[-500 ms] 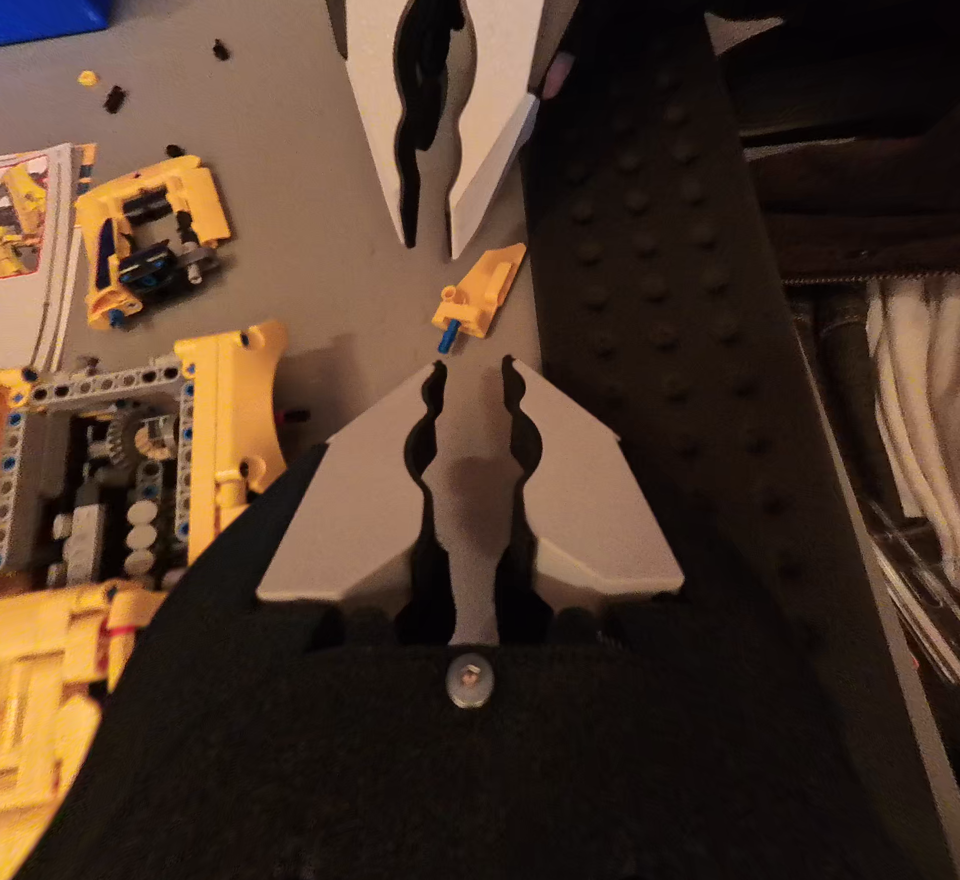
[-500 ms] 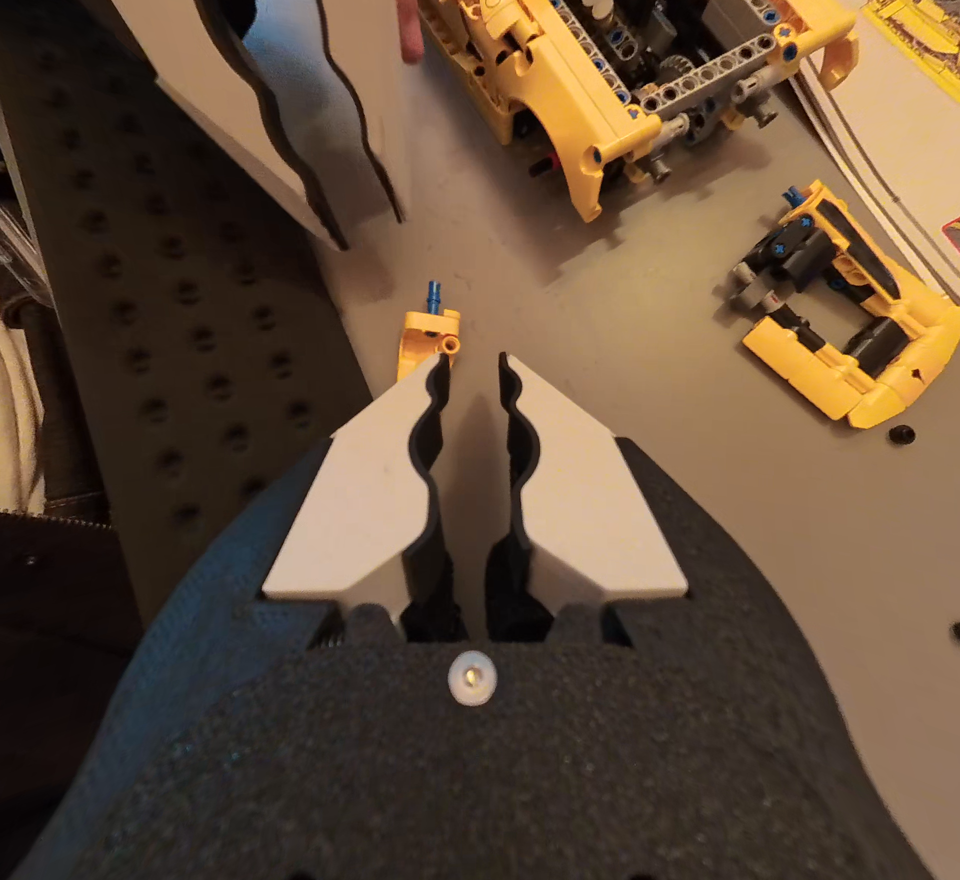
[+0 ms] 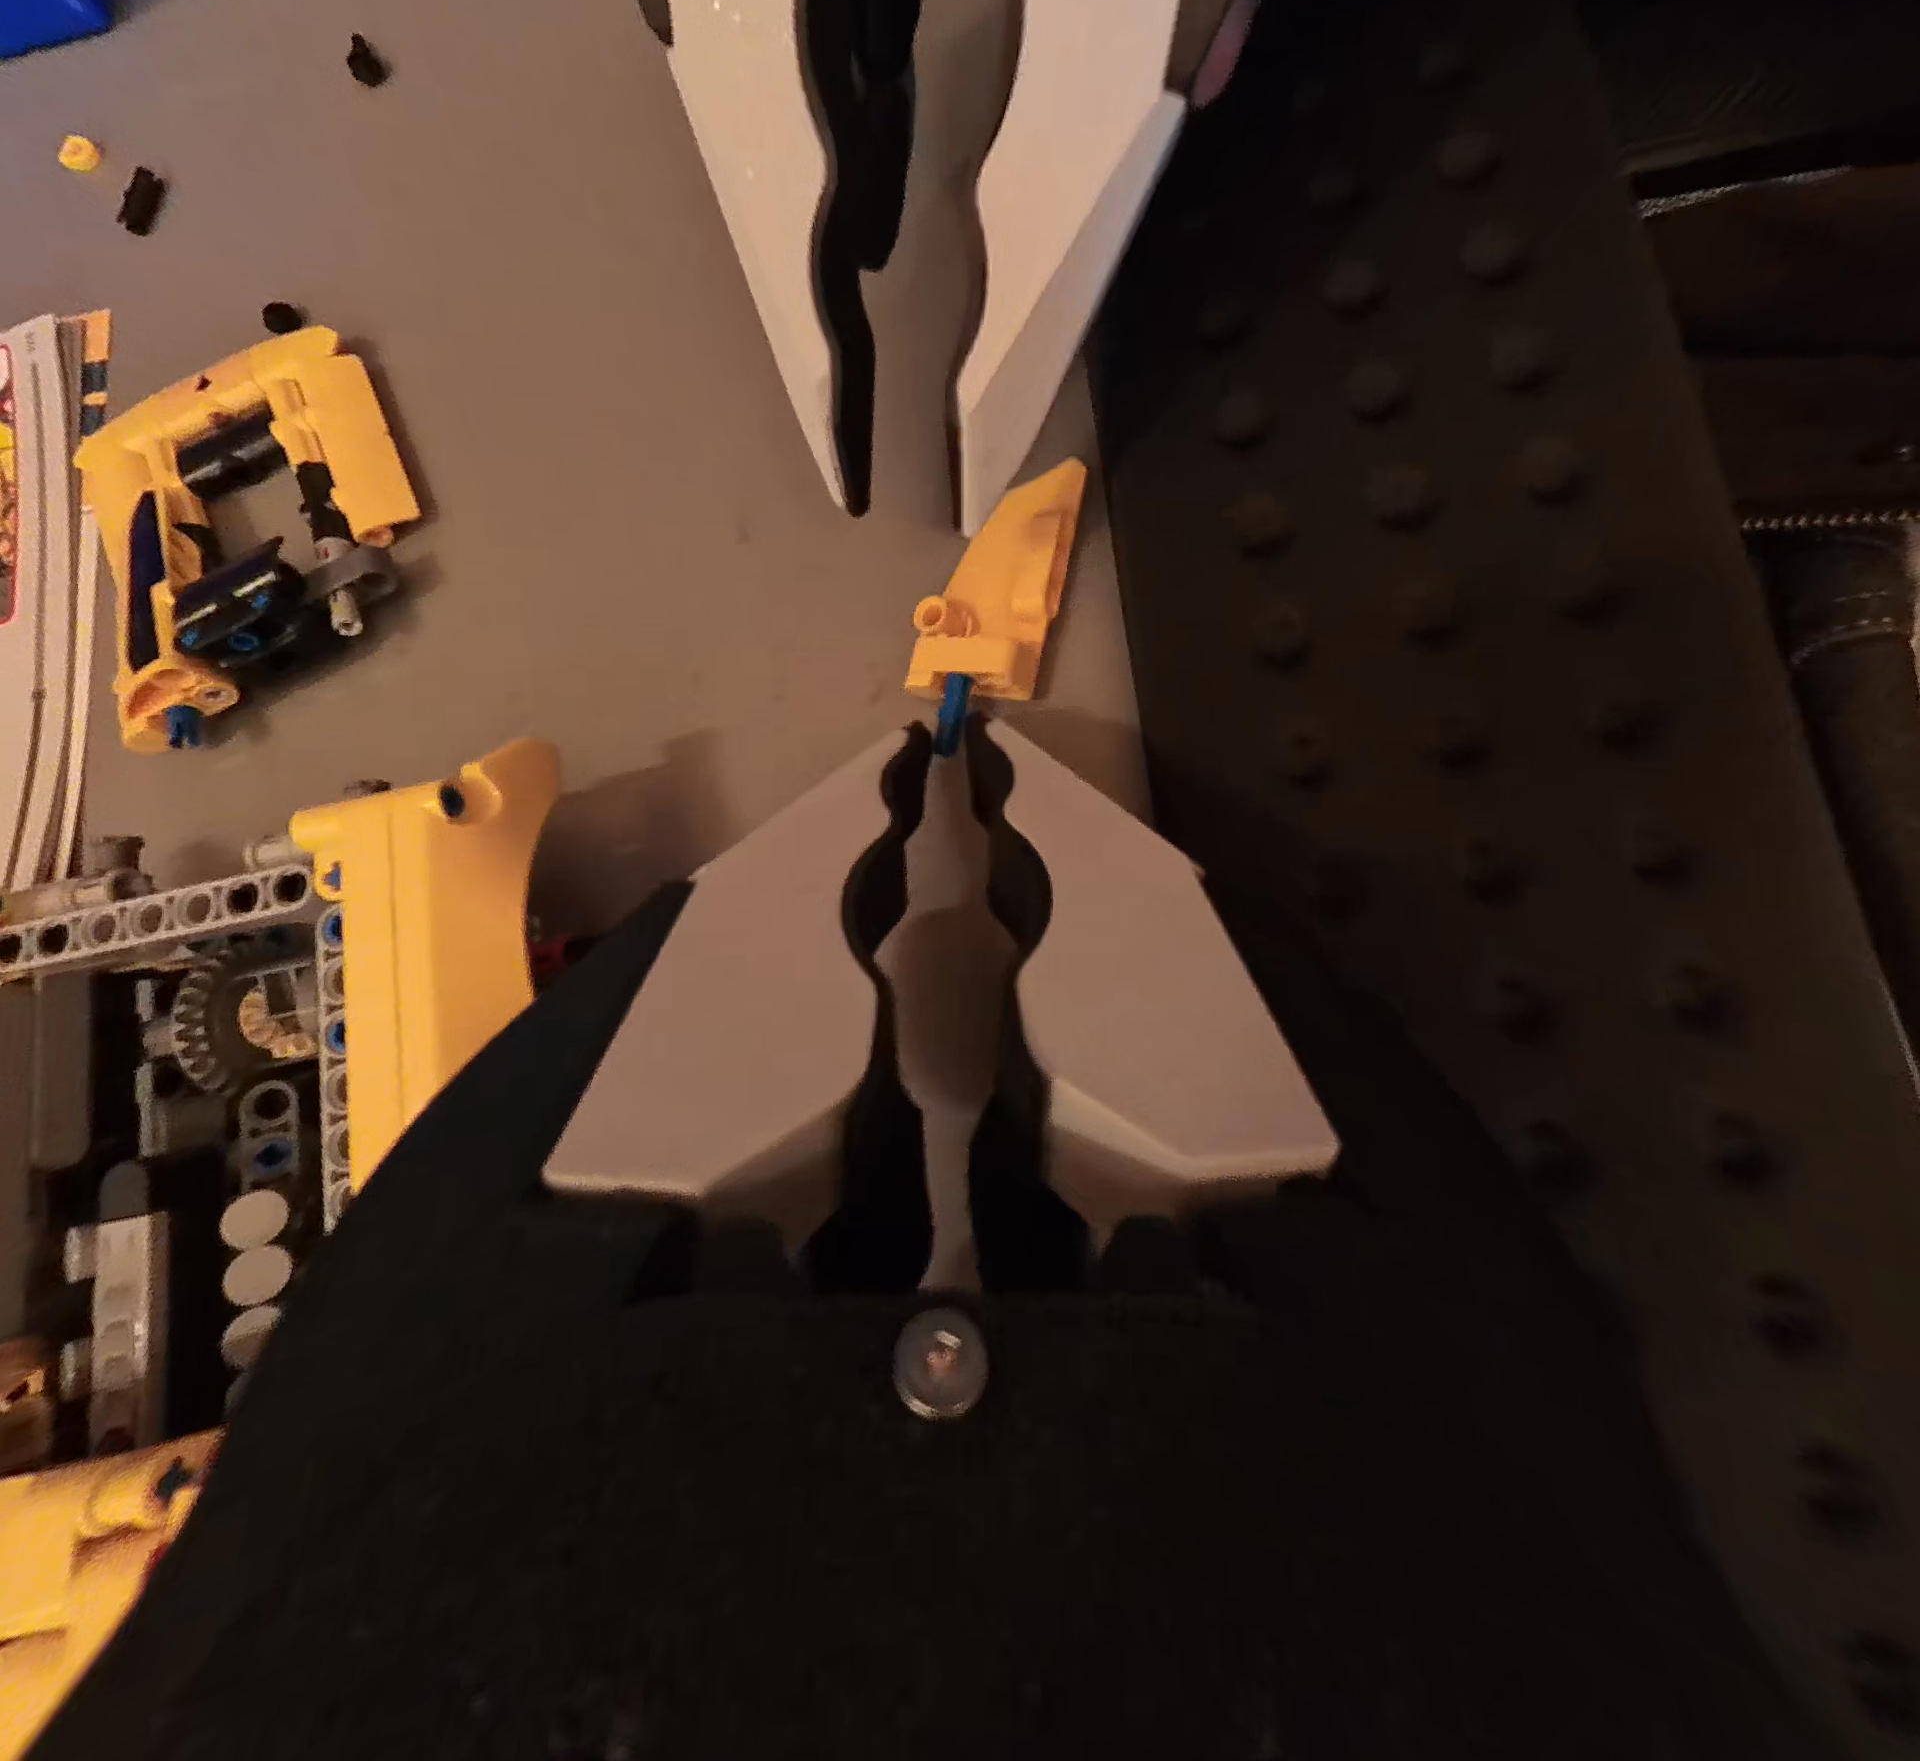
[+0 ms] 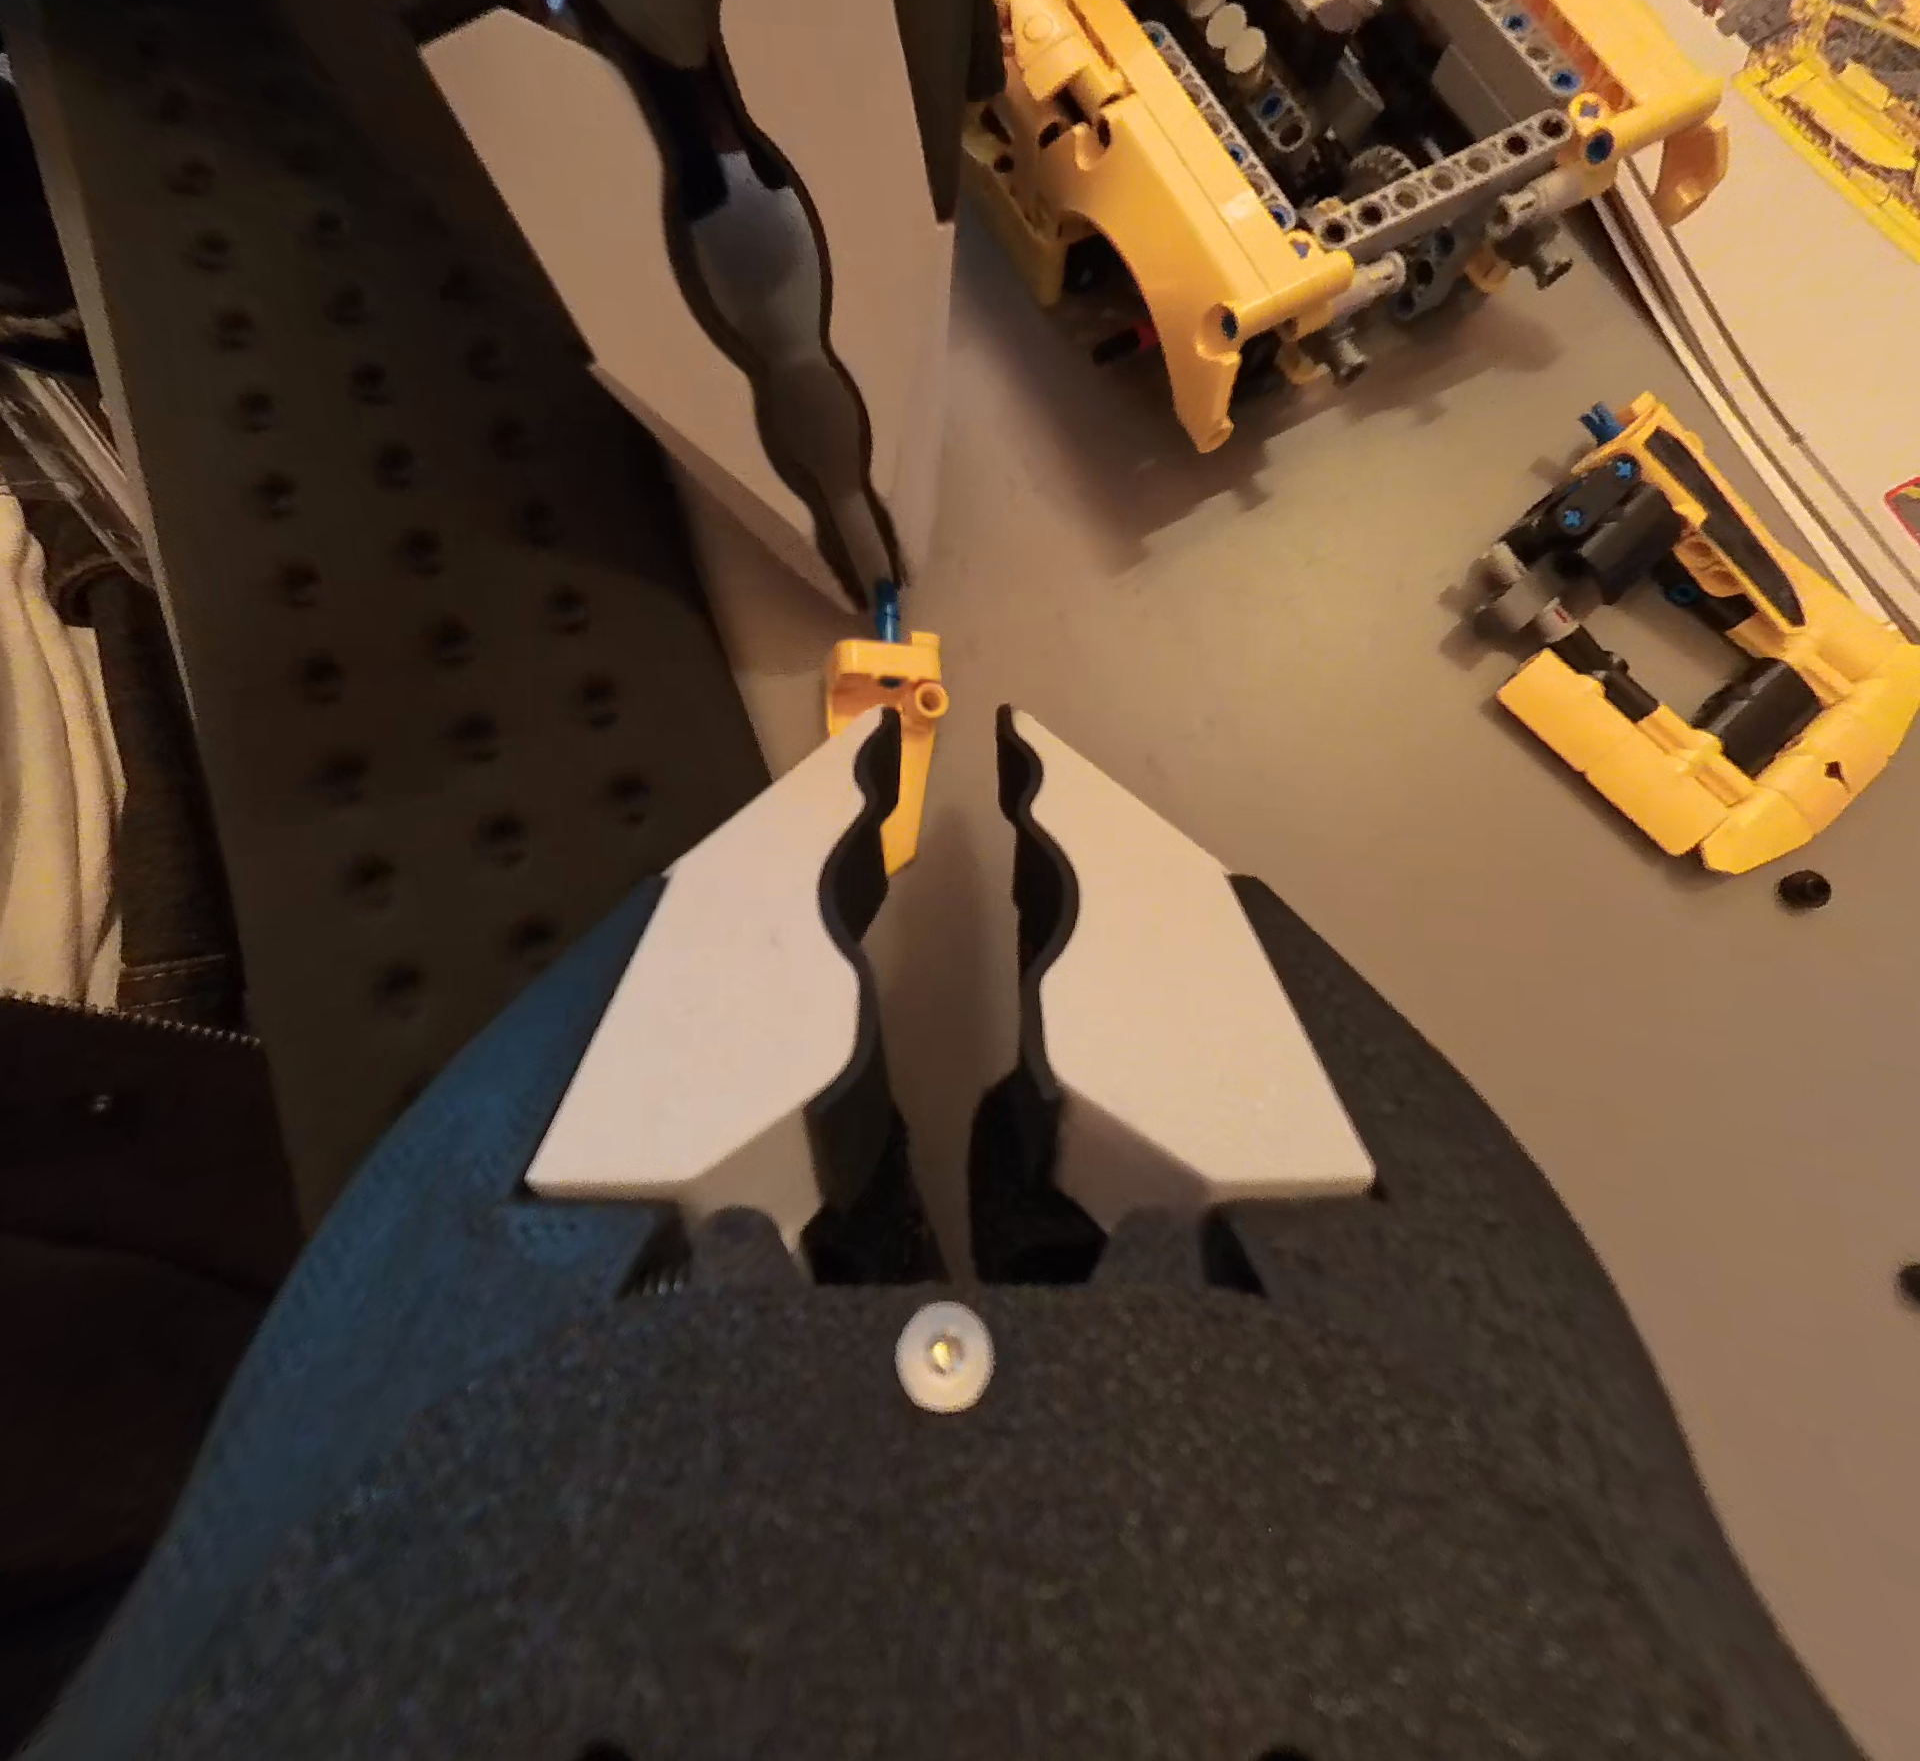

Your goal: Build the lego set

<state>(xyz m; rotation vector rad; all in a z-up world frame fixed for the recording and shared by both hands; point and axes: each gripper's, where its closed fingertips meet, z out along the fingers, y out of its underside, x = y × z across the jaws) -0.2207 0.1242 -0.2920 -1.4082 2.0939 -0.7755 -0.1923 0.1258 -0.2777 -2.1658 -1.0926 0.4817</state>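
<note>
The right gripper (image 4: 943,724) hides part of the one small yellow piece (image 3: 995,602) on the grey table (image 3: 582,423); its jaws are parted, holding nothing. The left gripper (image 3: 945,737) has its jaws nearly together around the piece's blue pin (image 3: 950,722); whether they grip it is unclear. Two yellow assemblies, one large (image 4: 1288,142) and cut off, one small (image 4: 1704,683), lie apart.

A small yellow panel piece (image 4: 883,724) with a blue pin (image 4: 886,615) is seen lying on the grey table (image 4: 1299,880), partly covered by the right gripper (image 4: 943,724), whose jaws are held apart. The pin is met by the left gripper (image 4: 878,584).
</note>
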